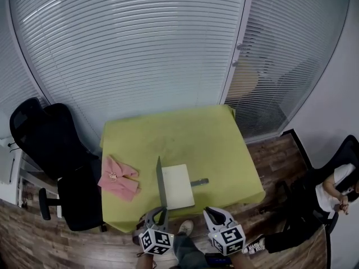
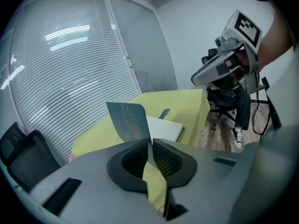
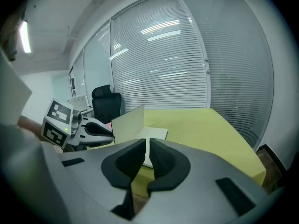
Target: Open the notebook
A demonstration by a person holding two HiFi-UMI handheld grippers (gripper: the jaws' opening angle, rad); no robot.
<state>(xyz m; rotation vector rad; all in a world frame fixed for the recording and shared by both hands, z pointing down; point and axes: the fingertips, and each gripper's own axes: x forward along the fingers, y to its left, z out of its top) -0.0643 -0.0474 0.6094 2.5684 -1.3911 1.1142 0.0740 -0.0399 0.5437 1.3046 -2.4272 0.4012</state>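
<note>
Presently, the notebook [image 1: 178,187] lay near the front edge of the yellow-green table [image 1: 185,133], its dark cover [image 1: 160,181] raised nearly upright above the white page. The left gripper [image 1: 161,212] had its jaws pressed onto the lower corner of that cover; the left gripper view showed the cover [image 2: 128,120] rising out of the narrow slot between the pads [image 2: 161,158], and the page [image 2: 164,128] flat on the table beyond. The right gripper [image 1: 210,212] hung just off the table's front edge, beside the notebook and apart from it. Its jaws were drawn together to a thin slit with nothing between them, as the right gripper view confirmed [image 3: 145,146]; the same view showed the pale inside face of the lifted cover [image 3: 128,122].

A short dark strip [image 1: 199,182] lay against the notebook's right edge; what it was could not be determined. A pink cloth [image 1: 118,177] sat on the table's left part, well apart from the notebook. A black office chair [image 1: 50,142] stood to the left of the table. A person [image 1: 335,190] sat at the far right.
</note>
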